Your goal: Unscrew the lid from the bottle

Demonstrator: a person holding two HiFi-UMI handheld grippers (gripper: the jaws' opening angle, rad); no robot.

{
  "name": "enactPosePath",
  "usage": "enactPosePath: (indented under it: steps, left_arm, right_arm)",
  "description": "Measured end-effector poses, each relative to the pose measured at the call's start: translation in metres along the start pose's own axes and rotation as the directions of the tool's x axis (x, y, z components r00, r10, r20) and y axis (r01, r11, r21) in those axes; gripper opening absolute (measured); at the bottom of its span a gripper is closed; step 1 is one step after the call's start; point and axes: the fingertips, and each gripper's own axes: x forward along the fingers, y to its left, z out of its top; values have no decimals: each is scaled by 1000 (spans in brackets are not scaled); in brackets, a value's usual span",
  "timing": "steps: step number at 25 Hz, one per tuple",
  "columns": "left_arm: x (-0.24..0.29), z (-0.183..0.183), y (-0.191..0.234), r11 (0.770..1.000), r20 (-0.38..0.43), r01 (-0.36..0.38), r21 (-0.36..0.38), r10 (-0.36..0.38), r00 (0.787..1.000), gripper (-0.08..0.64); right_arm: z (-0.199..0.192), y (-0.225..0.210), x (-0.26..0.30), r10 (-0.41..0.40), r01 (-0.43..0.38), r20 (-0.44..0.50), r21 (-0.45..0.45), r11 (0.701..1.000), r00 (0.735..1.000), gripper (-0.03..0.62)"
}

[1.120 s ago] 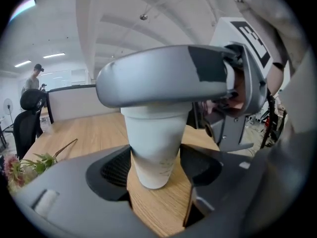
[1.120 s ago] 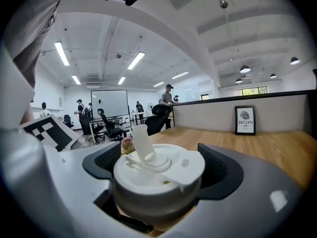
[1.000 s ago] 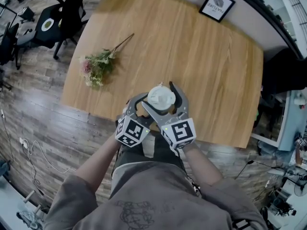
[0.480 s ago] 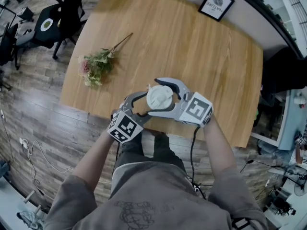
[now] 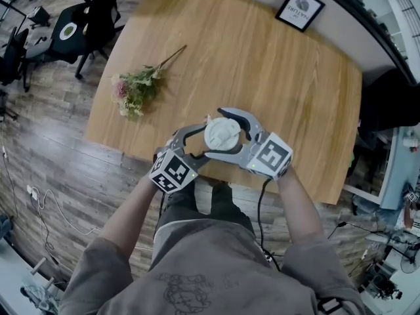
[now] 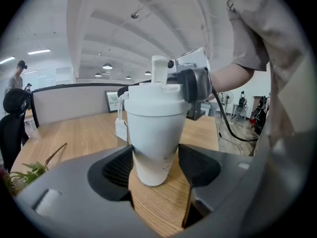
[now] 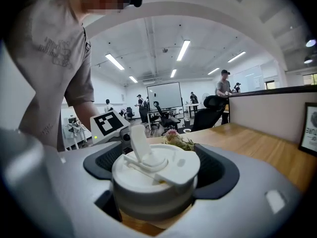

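A white bottle (image 6: 158,133) stands near the front edge of the wooden table (image 5: 275,71). My left gripper (image 6: 156,165) is shut on its lower body, with a ribbed pad pressed against each side. The white lid (image 5: 222,134) has a raised flip spout (image 7: 138,145). My right gripper (image 5: 226,135) comes in from the right and is shut on the lid (image 7: 156,175), both pads against its rim. In the left gripper view the right gripper (image 6: 190,83) shows at lid height. A small tag (image 6: 121,129) hangs beside the bottle.
A bunch of dried flowers (image 5: 136,87) lies at the table's left. A framed picture (image 5: 299,8) stands at the far edge. Office chairs (image 5: 79,25) are off the far left corner. Several people stand far off in the room (image 7: 225,86).
The right gripper swung counterclockwise around the lid, from the near side to the right side, still closed on it. The left gripper tilted slightly and kept its hold. The bottle stayed in place.
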Motion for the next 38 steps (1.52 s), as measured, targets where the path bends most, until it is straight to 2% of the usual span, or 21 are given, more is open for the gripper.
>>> enactPosePath:
  steps: [4, 11, 17, 23, 28, 31, 36, 38]
  left_arm:
    - [0, -2, -1, 1000, -24, -21, -20, 20, 1000, 290]
    - [-14, 0, 2, 995, -53, -77, -63, 74, 996, 284]
    - [-45, 23, 9, 992, -38, -115, -45, 113, 993, 233]
    - [-83, 64, 18, 979, 23, -200, -26, 201, 979, 167]
    - [-112, 95, 32, 958, 46, -287, -12, 287, 957, 107]
    - [-131, 117, 39, 944, 86, -328, -36, 330, 940, 83]
    - [-164, 161, 42, 929, 170, -368, -39, 369, 914, 60]
    - [-182, 179, 43, 918, 212, -396, -38, 394, 894, 60]
  right_arm:
    - [7, -2, -4, -69, 70, 28, -10, 998, 997, 463]
    - [34, -6, -21, -124, 123, 94, 13, 992, 988, 463]
    - [65, -4, -36, -169, 172, 112, -13, 985, 979, 463]
    - [111, 10, -58, -193, 192, 191, 27, 981, 962, 464]
    - [154, 20, -81, -269, 275, 225, 7, 961, 936, 465]
    - [175, 24, -97, -329, 336, 235, 11, 942, 915, 465]
    - [199, 27, -130, -421, 426, 283, 48, 904, 862, 465]
    - [206, 29, -141, -453, 457, 303, 61, 887, 838, 465]
